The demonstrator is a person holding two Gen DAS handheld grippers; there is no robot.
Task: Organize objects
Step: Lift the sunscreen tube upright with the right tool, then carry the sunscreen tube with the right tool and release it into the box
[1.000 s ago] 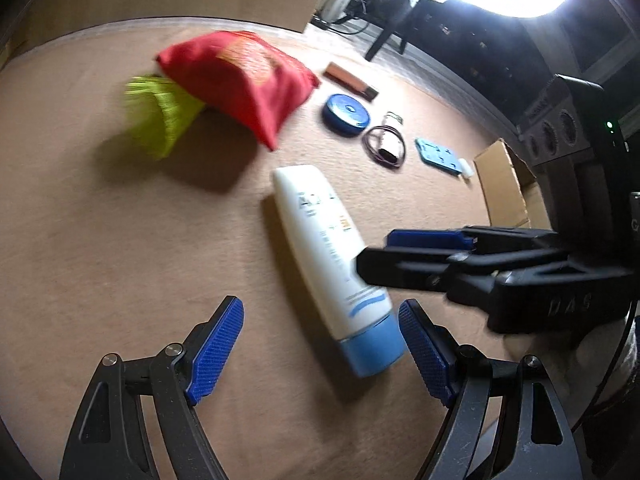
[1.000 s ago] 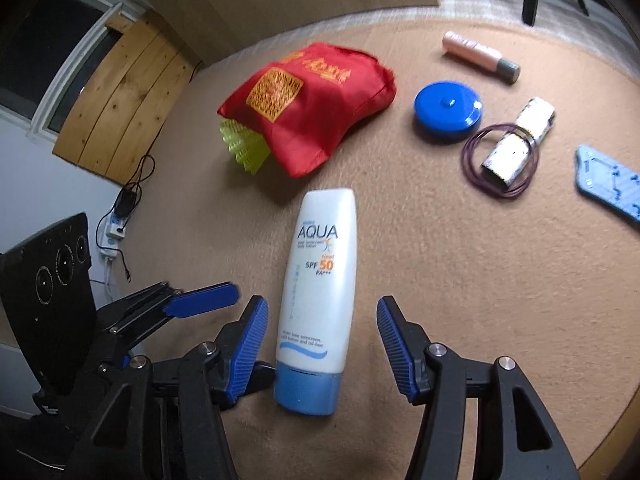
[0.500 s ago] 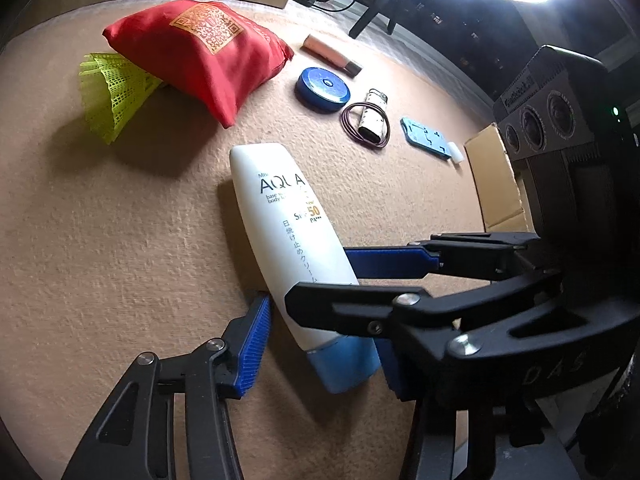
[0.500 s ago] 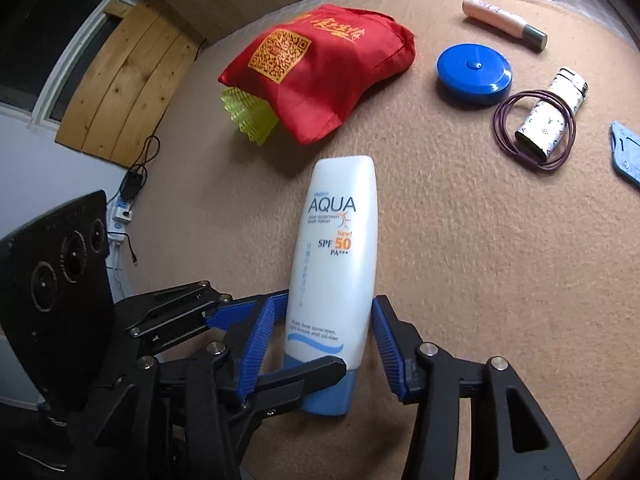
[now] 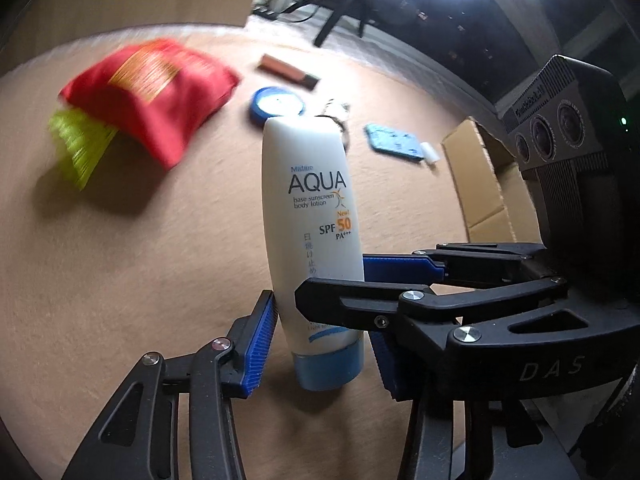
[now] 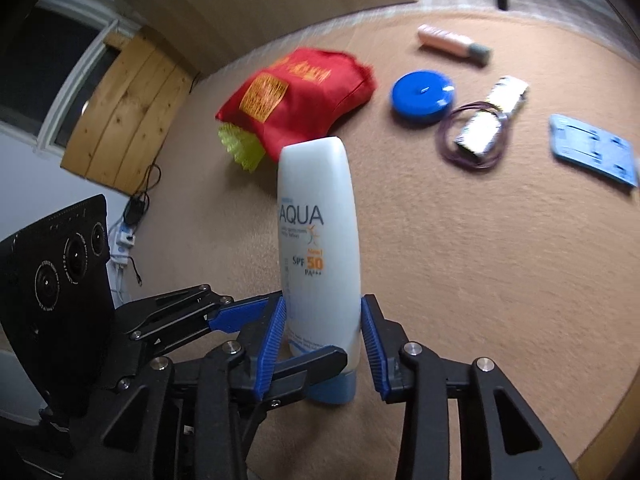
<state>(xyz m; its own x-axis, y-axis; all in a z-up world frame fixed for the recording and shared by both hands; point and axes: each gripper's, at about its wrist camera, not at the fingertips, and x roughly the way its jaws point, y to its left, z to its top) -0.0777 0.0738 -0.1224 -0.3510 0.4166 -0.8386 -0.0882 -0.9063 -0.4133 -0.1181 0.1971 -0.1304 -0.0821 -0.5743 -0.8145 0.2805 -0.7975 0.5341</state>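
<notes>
White sunscreen tube upright, my left gripper and right gripper both closing, clamped on its lower end.

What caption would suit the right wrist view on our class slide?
Both tongs, right and left, closing around the AQUA sunscreen tube above the tan carpet.

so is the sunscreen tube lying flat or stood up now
Stood up, cap end down: the sunscreen tube rises from between both grippers' closing jaws, its blue cap lowest, near the mat.
</notes>
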